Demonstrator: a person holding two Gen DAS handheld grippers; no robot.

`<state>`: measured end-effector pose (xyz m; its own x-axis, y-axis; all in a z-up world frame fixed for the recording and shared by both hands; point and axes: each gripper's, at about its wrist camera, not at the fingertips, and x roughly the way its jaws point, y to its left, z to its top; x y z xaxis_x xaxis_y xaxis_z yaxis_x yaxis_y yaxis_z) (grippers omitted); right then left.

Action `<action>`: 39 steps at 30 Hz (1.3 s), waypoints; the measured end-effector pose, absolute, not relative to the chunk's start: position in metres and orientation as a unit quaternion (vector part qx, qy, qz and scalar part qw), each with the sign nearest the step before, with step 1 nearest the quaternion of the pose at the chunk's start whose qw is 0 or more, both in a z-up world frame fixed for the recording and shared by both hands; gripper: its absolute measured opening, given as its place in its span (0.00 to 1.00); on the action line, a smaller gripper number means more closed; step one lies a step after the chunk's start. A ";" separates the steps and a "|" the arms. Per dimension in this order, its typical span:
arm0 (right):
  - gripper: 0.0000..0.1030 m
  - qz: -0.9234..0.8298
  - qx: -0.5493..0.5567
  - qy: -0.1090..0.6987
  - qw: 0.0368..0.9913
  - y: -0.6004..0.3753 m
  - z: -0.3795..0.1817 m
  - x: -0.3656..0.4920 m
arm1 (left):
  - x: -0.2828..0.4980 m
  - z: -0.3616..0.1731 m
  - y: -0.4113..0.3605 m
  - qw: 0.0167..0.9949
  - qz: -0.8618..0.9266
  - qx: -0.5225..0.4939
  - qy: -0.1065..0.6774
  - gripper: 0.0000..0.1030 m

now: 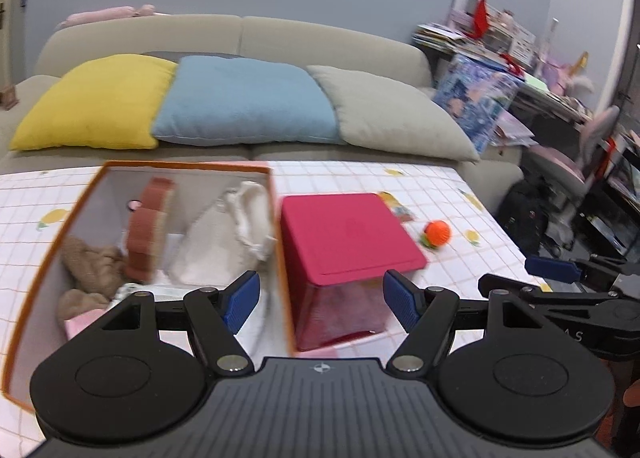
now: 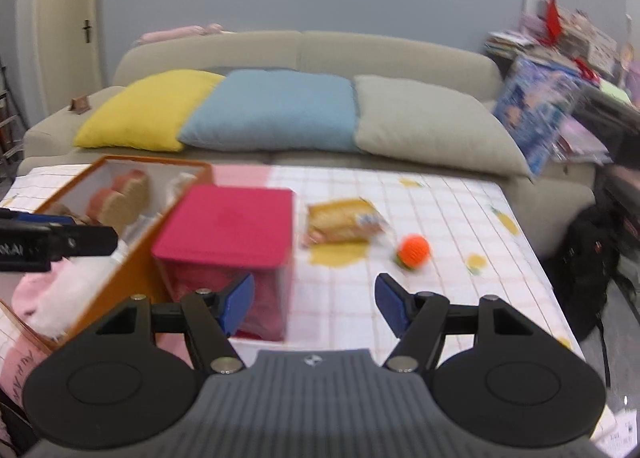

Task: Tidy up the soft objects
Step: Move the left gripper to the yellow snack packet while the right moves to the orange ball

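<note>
From the left wrist view, the left gripper [image 1: 320,300] hung with its jaws apart and nothing between them, above the near edge of the orange box [image 1: 44,270] and the red box [image 1: 348,234] beside it. The orange box stood open and already held soft things: a white cloth bag [image 1: 228,234], a brown plush [image 1: 90,262] and a toast-shaped toy [image 1: 148,230] standing on edge. The orange ball [image 1: 438,233] lay out on the checked tablecloth [image 1: 360,177], well apart from both boxes. The likeliest trouble here was crowding: another item pushed in might knock the upright toy over or ride up onto the bag and spill over the rim

From the right wrist view, the right gripper [image 2: 314,304] was also spread wide and empty, pointed toward the loose items. The orange ball [image 2: 414,252] sat near a yellow packet [image 2: 344,219] that looked like a crinkly wrapped snack, though blur hid the detail. The ball seemed round and light, so a pinch off centre could squirt it away, perhaps toward the right table edge. The packet's slick film might slip from the pads if gripped shallowly. The left gripper [image 2: 60,244] crossed the left side of this view near the orange box [image 2: 132,254], so both tools reaching there together risked a bump
</note>
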<state>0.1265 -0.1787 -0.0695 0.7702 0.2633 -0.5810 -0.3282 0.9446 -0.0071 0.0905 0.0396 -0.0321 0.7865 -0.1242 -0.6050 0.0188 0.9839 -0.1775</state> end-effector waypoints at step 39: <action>0.64 0.147 -0.069 0.304 0.939 -0.233 -0.159 0.285 | 0.254 -0.041 -0.078 0.882 -0.167 0.127 0.422 0.76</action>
